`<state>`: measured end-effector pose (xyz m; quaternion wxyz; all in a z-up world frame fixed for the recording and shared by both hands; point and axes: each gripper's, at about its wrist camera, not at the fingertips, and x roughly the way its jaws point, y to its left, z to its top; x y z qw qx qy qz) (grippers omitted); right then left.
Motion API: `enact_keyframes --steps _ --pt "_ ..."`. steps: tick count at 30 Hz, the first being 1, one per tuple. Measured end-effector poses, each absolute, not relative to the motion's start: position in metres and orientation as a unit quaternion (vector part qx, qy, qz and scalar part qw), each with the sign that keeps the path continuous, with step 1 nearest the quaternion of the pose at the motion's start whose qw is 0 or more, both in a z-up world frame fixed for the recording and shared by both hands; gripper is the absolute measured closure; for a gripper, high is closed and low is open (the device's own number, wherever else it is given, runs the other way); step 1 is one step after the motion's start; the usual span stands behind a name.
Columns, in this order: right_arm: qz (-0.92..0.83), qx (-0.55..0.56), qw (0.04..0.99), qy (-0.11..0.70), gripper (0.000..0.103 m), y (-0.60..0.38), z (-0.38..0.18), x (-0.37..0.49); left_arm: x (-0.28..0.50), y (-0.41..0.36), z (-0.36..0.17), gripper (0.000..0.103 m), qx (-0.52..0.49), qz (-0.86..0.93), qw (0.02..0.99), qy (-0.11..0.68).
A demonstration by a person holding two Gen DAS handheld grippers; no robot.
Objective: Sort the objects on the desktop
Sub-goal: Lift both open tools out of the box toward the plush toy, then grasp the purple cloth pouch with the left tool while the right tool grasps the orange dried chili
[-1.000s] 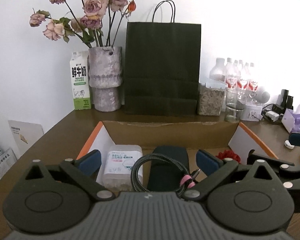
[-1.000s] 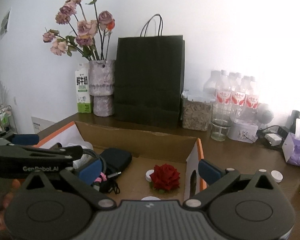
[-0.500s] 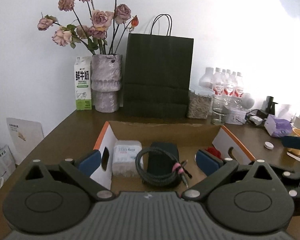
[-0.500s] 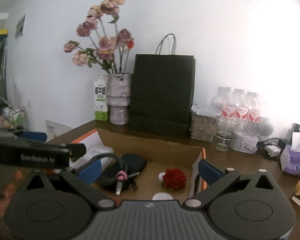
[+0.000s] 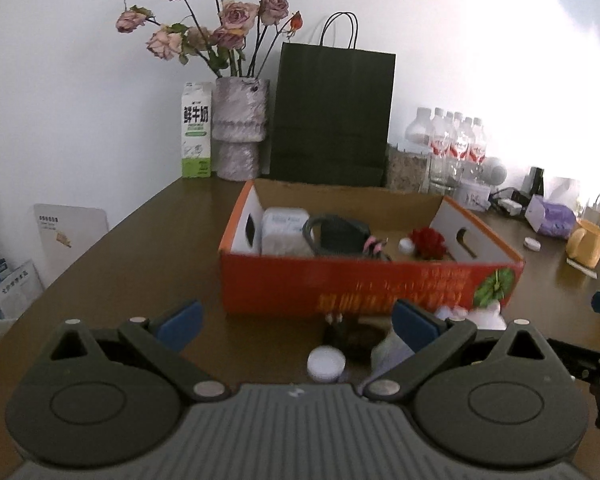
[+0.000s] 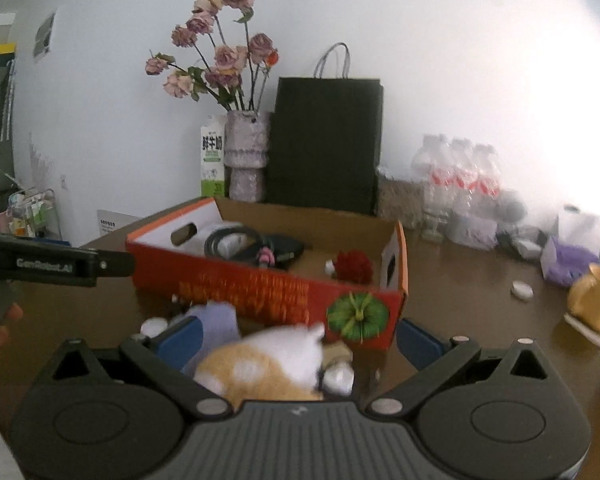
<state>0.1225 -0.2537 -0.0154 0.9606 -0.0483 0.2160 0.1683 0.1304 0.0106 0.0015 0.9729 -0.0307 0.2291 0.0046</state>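
Two views show us the same orange cardboard box (image 5: 352, 284), and we place everything against it.

From the left wrist camera, we see the left gripper (image 5: 296, 322) with its blue-padded fingers (image 5: 180, 320) spread wide and nothing between them, held back from the box's near wall. Inside the box, from its left end to its right, lie a white plastic container (image 5: 284, 230), a coiled dark cable (image 5: 320, 232) resting on a black pouch (image 5: 346, 236), a small white cap (image 5: 406, 245) and a red rose (image 5: 428, 242). On the brown table (image 5: 140, 260) just in front of the box sit a white round cap (image 5: 326, 363) and a dark blurred object (image 5: 354, 338). Behind the box stand a black paper bag (image 5: 332, 116), a vase of dried roses (image 5: 240, 132) and a milk carton (image 5: 196, 130). To the right of the box we see a yellow mug (image 5: 586, 242) and a purple tissue pack (image 5: 550, 222).

From the right wrist camera, the right gripper (image 6: 300, 344) also has its fingers apart, gripping nothing. Between them and just before the box's near wall lies a white and tan plush toy (image 6: 268, 360), with a pale purple item (image 6: 216, 328) beside it; whether the fingers touch the toy we cannot tell. The left gripper's black arm reaches in left of the box.
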Motion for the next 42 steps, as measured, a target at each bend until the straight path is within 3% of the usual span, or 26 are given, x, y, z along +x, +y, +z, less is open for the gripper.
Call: enact_keyframes --steps 13,19,24,30,38,40,42 --pt "0.150 -0.039 0.955 0.253 0.001 -0.253 -0.045 0.061 0.071 0.012 -0.025 0.000 -0.041 0.005 0.969 0.245" --pt "0.166 -0.043 0.948 0.267 0.013 -0.241 -0.054 0.047 0.064 0.016 -0.035 0.000 -0.042 0.008 0.964 0.264" --pt "0.177 -0.044 0.943 0.278 0.033 -0.231 -0.058 0.053 0.061 0.023 -0.040 0.000 -0.047 0.013 0.962 0.269" --pt "0.175 -0.040 0.939 0.293 0.039 -0.222 -0.066 0.067 0.066 0.027 -0.044 0.000 -0.051 0.016 0.959 0.277" --pt "0.166 -0.041 0.939 0.298 0.039 -0.218 -0.078 0.075 0.072 0.027 -0.050 0.000 -0.049 0.016 0.957 0.286" --pt "0.163 -0.042 0.940 0.297 0.029 -0.218 -0.079 0.077 0.075 0.026 -0.052 0.000 -0.047 0.017 0.956 0.291" --pt "0.163 -0.042 0.938 0.304 0.001 -0.218 -0.083 0.079 0.075 0.026 -0.054 0.000 -0.047 0.016 0.955 0.293"
